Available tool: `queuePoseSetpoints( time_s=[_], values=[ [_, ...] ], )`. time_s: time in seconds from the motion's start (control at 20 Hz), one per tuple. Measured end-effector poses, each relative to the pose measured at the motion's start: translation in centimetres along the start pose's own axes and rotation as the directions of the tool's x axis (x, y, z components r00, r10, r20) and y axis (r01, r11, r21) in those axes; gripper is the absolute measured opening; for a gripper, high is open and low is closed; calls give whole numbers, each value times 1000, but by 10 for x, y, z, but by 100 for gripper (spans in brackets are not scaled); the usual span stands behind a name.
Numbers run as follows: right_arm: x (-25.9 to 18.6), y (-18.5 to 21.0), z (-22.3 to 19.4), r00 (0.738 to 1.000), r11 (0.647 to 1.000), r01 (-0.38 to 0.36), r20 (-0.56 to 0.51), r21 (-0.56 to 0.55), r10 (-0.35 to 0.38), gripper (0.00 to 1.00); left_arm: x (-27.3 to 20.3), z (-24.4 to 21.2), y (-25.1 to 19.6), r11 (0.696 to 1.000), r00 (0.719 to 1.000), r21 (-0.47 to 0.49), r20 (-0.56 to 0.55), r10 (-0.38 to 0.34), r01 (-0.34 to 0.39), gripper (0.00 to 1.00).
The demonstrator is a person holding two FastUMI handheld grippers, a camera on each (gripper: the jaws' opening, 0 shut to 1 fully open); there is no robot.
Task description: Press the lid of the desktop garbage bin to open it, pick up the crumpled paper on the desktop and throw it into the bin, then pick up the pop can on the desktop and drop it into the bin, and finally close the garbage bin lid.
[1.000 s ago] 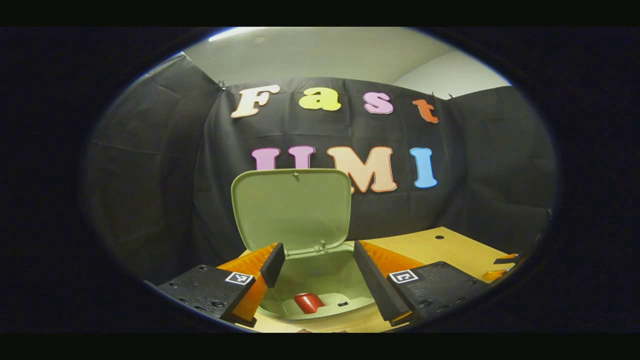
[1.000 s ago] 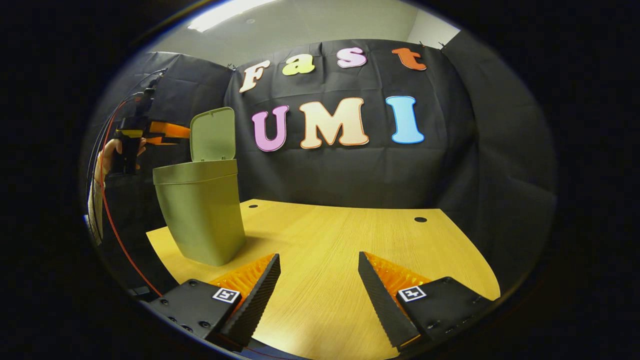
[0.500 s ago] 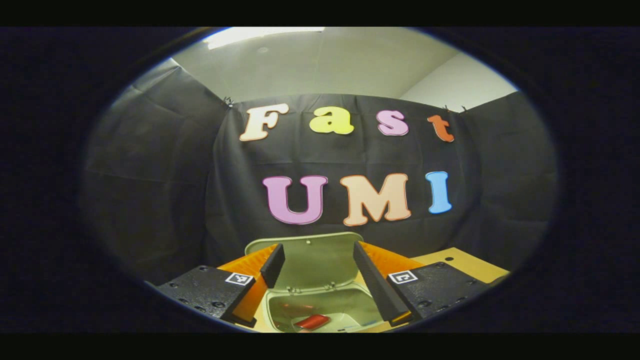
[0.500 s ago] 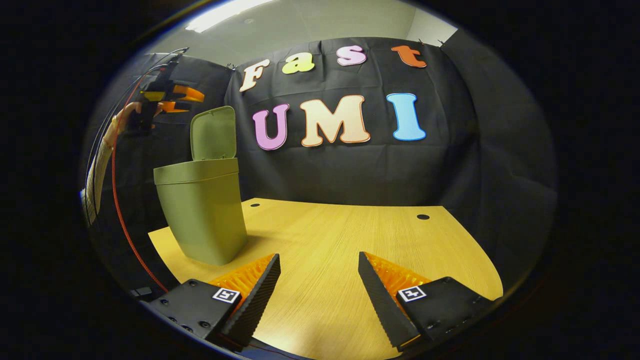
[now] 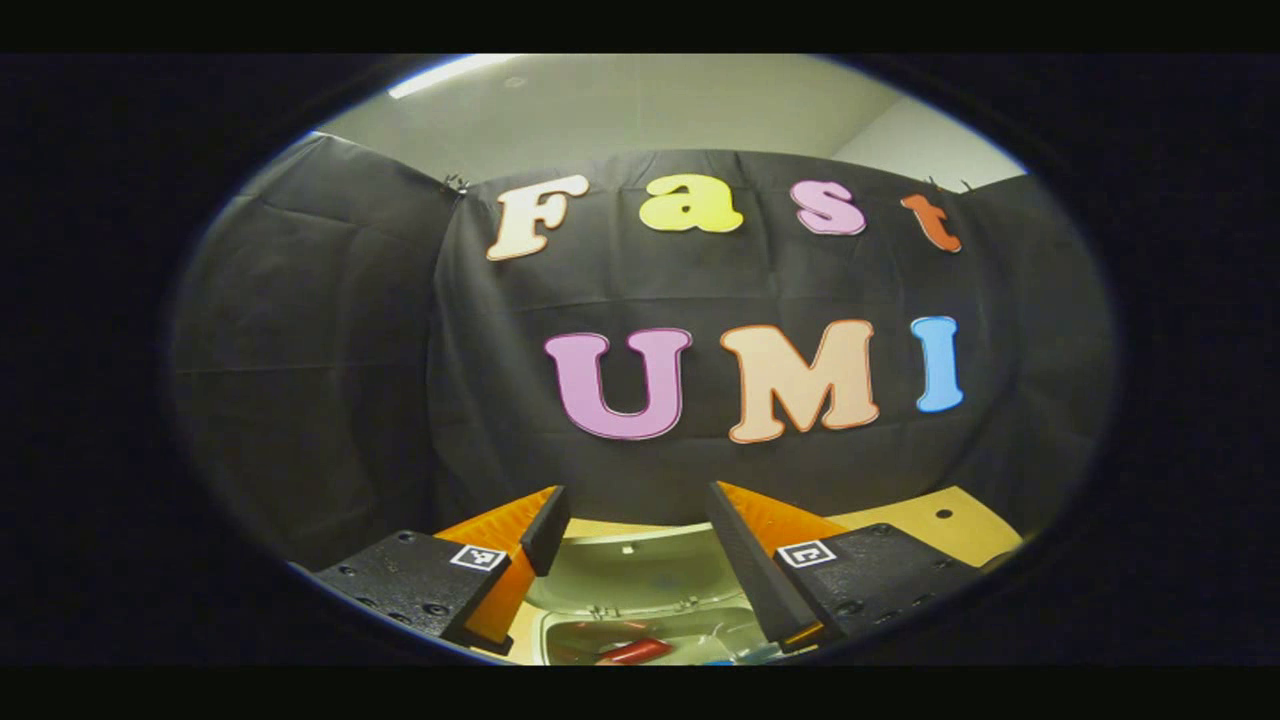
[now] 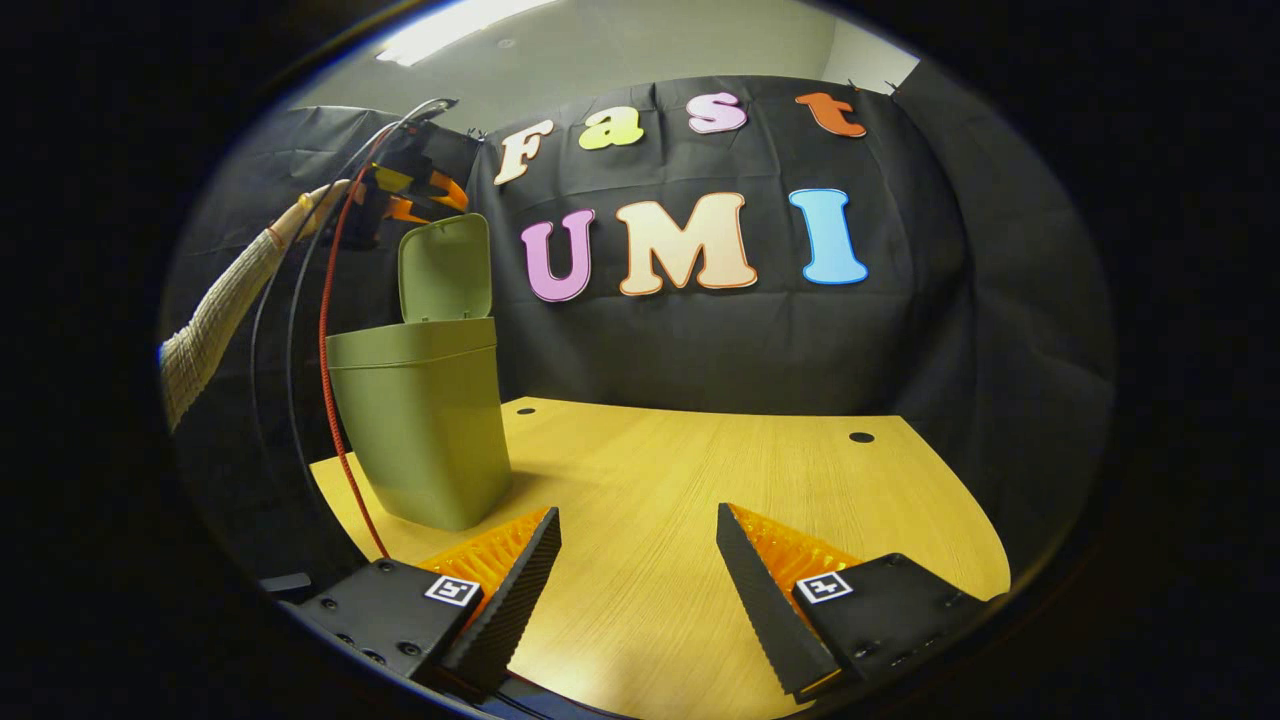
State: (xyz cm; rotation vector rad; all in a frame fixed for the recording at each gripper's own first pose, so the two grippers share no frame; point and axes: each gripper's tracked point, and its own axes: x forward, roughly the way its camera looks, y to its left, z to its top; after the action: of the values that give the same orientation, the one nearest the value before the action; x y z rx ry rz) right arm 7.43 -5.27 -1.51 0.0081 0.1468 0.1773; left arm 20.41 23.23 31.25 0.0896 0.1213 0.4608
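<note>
two grippers, both spread and empty — the left gripper hovers just above the raised lid of the green bin, nearer than the right gripper low over the table; pop can inside.

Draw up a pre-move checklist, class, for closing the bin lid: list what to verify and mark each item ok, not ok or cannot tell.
1. Pop can inside the bin: ok, a red can lies in the opening.
2. Crumpled paper in the bin: cannot tell.
3. Lid free to swing: ok, it stands upright with nothing on it.
4. Left gripper empty: ok, its fingers are apart with nothing between them.
5. Left gripper placed to push the lid: ok, it is up beside the lid's top edge.
6. Right gripper out of the way: ok, open over bare desktop, apart from the bin.
</note>
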Motion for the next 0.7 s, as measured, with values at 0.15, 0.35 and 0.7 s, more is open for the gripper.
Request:
queuePoseSetpoints(
  time_s=[0.15,0.35,0.7],
  values=[
    [-2,-1,0,1000,1000,3,1,-2,-3,99,1,-1,-4,1000,1000,-30,11,-9,9,83],
    [0,-6,-2,1000,1000,12,-9,13,-11,99,-22,-8,-6,998,998,-31,49,-46,47,85],
    [-7,-4,5,1000,1000,11,15,10,-11,99,-90,-37,-23,988,981,-14,119,-154,157,82]
  ],
)
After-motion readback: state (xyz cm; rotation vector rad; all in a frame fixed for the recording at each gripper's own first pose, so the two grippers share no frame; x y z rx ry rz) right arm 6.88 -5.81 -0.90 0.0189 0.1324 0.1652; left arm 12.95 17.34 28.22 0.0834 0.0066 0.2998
